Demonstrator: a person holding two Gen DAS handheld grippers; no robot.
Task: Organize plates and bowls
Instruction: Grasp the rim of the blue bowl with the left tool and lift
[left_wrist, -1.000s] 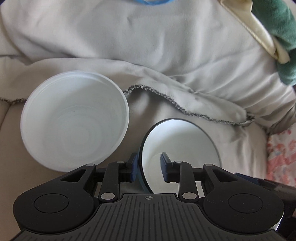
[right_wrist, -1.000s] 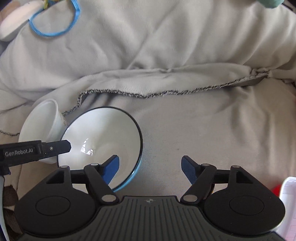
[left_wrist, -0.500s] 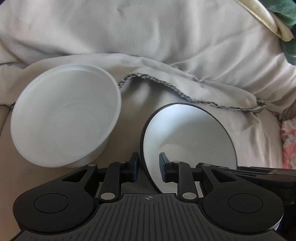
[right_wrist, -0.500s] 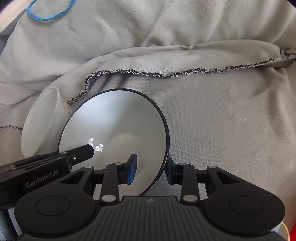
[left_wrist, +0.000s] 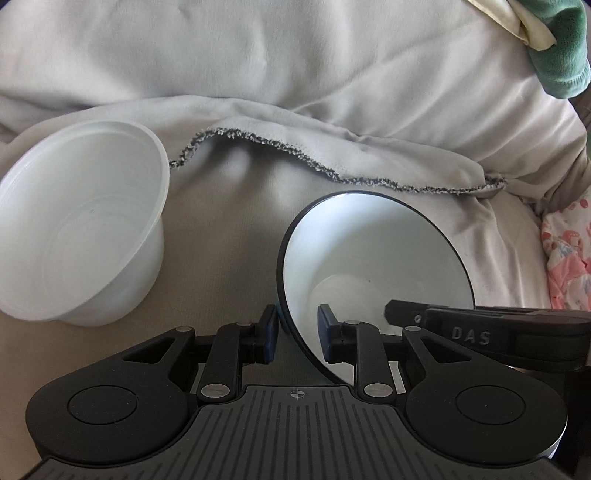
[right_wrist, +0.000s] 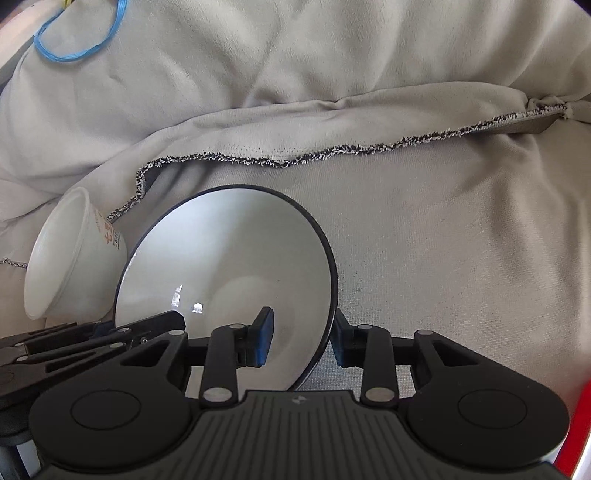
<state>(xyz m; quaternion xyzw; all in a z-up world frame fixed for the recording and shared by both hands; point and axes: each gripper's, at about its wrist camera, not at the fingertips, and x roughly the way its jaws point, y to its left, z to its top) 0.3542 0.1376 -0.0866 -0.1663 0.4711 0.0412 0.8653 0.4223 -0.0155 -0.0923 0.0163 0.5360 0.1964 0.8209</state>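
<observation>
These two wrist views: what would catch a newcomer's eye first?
A black-rimmed white bowl, tilted up on the grey blanket, is gripped at opposite rim edges by both the left gripper and the right gripper. A white plastic tub sits apart, left of it.

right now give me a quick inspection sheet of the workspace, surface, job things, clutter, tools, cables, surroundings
surface: rumpled grey blanket with a frayed dark hem, soft and uneven
job's things: dark-rimmed bowl, white inside, tilted and held at its rim from both sides; white plastic tub tipped on the blanket to its left, apart from it
clutter: blue rubber band lying on the blanket, far left in the right wrist view
grippers: left tool shut on the bowl's left rim; right tool shut on the bowl's right rim
cables: nothing seen
surroundings: green cloth at top right, pink floral fabric at the right edge
</observation>
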